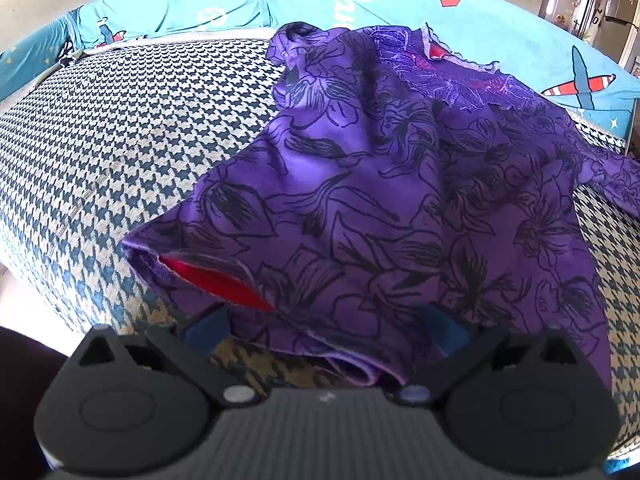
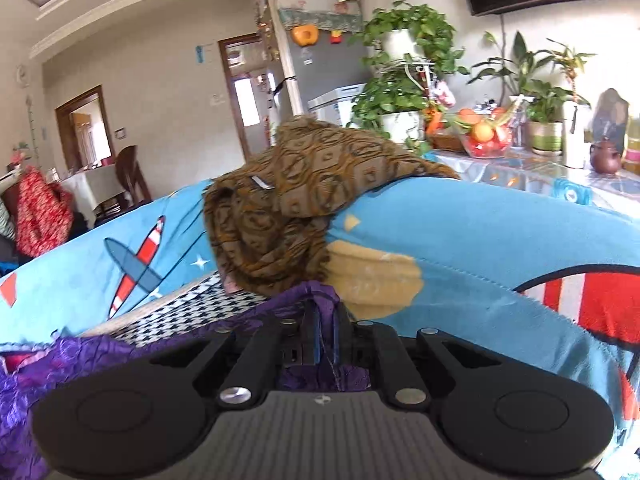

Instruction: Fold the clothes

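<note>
The purple top [image 1: 384, 184] lies spread on the houndstooth seat [image 1: 132, 128], its lace collar toward the blue backrest cover [image 1: 224, 4] and its red-lined hem at the near edge of the seat. The left claw [image 1: 326, 330] stands apart at that hem, with the hem fabric lying between its blue pads [image 1: 206, 326] but not pinched. The right claw [image 2: 326, 322] is clamped together on a fold of the top [image 2: 322, 294], held up just in front of the cover [image 2: 460, 236] and directly below a brown garment [image 2: 296, 196] draped over the top of the cover.
</note>
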